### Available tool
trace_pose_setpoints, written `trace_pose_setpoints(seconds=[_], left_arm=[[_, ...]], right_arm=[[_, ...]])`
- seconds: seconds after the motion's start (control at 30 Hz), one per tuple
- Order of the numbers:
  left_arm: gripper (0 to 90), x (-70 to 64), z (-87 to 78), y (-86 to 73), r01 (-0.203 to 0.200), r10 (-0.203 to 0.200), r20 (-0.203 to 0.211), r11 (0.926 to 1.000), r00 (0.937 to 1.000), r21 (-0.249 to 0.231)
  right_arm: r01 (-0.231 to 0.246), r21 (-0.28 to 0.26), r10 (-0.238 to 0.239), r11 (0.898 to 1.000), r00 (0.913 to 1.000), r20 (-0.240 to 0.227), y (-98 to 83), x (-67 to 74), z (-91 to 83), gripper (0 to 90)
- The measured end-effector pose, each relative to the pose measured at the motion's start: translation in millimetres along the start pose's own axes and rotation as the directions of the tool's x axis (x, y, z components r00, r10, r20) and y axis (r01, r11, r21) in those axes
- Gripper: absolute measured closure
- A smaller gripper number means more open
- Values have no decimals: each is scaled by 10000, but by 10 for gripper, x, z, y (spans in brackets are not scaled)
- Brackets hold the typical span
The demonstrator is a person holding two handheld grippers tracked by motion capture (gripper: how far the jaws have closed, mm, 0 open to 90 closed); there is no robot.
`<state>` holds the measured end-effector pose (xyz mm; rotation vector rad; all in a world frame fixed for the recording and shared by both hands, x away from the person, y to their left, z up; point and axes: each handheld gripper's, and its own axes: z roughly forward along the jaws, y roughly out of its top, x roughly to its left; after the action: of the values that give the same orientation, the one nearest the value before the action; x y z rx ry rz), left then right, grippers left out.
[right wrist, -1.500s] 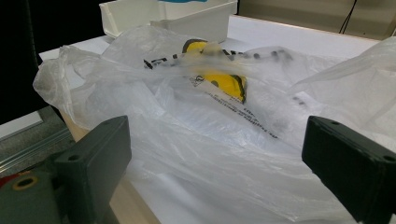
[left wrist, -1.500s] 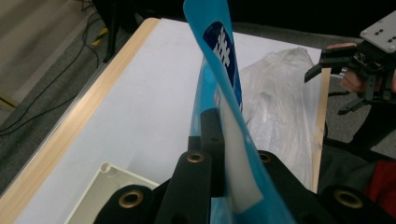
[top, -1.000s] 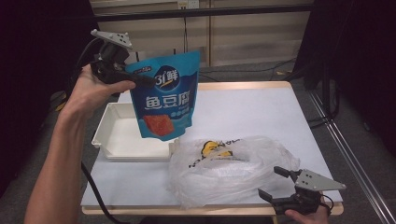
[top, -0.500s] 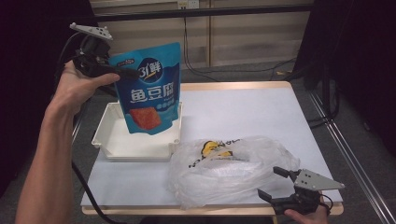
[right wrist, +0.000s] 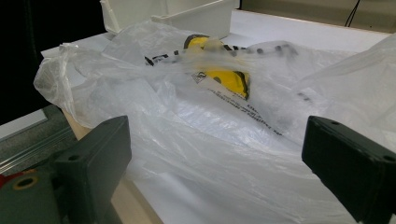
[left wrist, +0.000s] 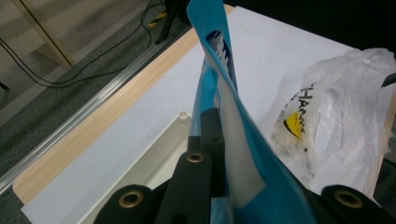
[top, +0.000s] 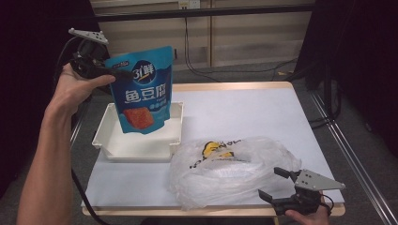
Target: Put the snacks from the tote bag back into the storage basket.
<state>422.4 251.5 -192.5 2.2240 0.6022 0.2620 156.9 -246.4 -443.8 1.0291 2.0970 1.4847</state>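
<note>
A blue snack pouch [top: 143,96] with white characters and a red picture hangs upright above the white tray [top: 108,143]. My left gripper [top: 123,74] is shut on the pouch's top left corner, held high at the table's left. In the left gripper view the pouch [left wrist: 233,140] is seen edge-on, pinched between the black jaws. A crumpled clear plastic bag [top: 230,171] with a yellow and black print lies at the front middle of the table. My right gripper [top: 273,183] stands open at the bag's front right edge, its jaws wide on either side of the plastic bag [right wrist: 210,121].
The white mat [top: 244,112] covers the wooden table [top: 225,86]. Cables run across the grey floor [top: 225,70] behind the table. A metal rail [top: 352,154] runs along the right side. The tray's corner [left wrist: 183,116] sits just under the held pouch.
My left hand has carried the pouch leftward and a little down, from over the table's middle to above the tray. The right gripper has stayed in place by the bag.
</note>
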Motion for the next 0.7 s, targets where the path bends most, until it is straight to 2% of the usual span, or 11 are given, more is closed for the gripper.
trace_pose_setpoints(seconds=[0.13,0.2,0.47,0.7], left_arm=[[900,63,63,-66,70,-71,225,10000,9997,65],[900,85,97,-97,211,-212,160,9998,9996,20],[900,188,260,-156,306,-314,176,9986,9994,426],[900,228,421,-180,246,-255,432,9995,9987,203]], right_arm=[[-37,21,37,10000,10000,23,-2,3,-5,85],[-22,52,22,10000,10000,11,-3,1,-4,85],[31,135,-29,9999,10000,-91,-4,9,12,84],[32,151,-32,9999,10000,1,-6,5,5,85]])
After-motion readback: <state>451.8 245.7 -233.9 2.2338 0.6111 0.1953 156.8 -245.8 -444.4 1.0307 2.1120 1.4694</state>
